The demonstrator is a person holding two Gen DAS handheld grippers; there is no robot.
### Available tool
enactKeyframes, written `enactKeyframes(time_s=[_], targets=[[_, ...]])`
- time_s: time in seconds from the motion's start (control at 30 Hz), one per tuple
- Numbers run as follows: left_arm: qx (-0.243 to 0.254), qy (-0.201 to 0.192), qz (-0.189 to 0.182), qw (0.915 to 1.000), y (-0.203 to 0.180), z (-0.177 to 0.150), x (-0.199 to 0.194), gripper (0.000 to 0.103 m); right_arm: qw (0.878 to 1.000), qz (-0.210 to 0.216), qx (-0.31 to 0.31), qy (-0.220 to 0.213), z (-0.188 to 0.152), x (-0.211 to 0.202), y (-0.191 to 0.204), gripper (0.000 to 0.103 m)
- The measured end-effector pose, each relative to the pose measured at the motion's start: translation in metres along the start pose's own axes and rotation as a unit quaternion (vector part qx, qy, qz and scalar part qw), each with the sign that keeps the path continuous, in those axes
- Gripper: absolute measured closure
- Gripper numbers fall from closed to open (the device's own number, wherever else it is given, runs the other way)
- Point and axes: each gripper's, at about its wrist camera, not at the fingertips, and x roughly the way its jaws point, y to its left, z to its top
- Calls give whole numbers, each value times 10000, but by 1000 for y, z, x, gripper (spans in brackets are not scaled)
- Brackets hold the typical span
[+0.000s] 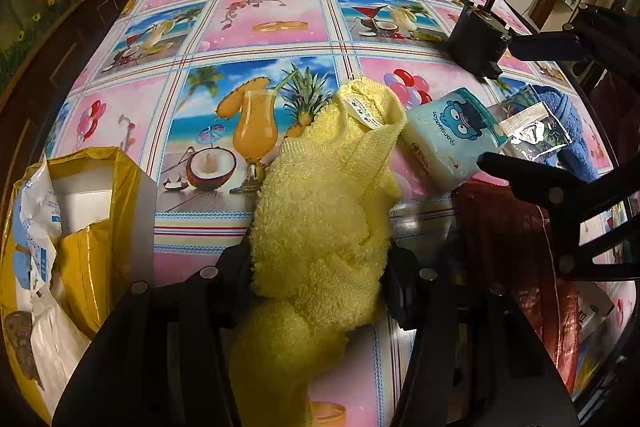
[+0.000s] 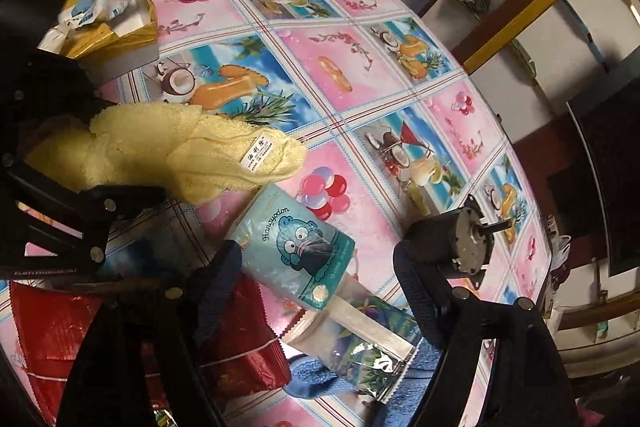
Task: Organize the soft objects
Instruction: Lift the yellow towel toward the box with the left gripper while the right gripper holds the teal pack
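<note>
Two towels lie on the tablecloth point(image 1: 280, 23): one yellow towel point(image 1: 324, 211) and, beyond the tissue pack point(image 1: 452, 131), one blue towel point(image 1: 568, 131). Around that single pack sit one red bag point(image 2: 240, 343), one clear sachet point(image 2: 368, 343), one black motor point(image 2: 452, 243) and one yellow box point(image 1: 96, 211).

Both wrist cams close, angled down at table; shared: yellow towel point(image 1: 320, 211) point(image 2: 168, 151).
</note>
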Motion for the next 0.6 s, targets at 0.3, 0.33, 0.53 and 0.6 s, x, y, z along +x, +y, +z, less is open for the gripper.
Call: enactKeyframes(time_s=[0.3, 0.33, 0.53, 0.6], targets=[[144, -137, 43, 9998, -6, -4, 1, 38, 9981, 492, -132, 358, 6, 40, 3, 20], [149, -157, 45, 9998, -6, -4, 1, 36, 9981, 543, -107, 286, 8, 42, 2, 20], [178, -254, 55, 9995, -6, -4, 2, 32, 9899, 1318, 523, 31, 6, 50, -5, 21], [200, -316, 34, 9993, -7, -5, -1, 54, 9891, 1265, 759, 16, 3, 47, -5, 30]])
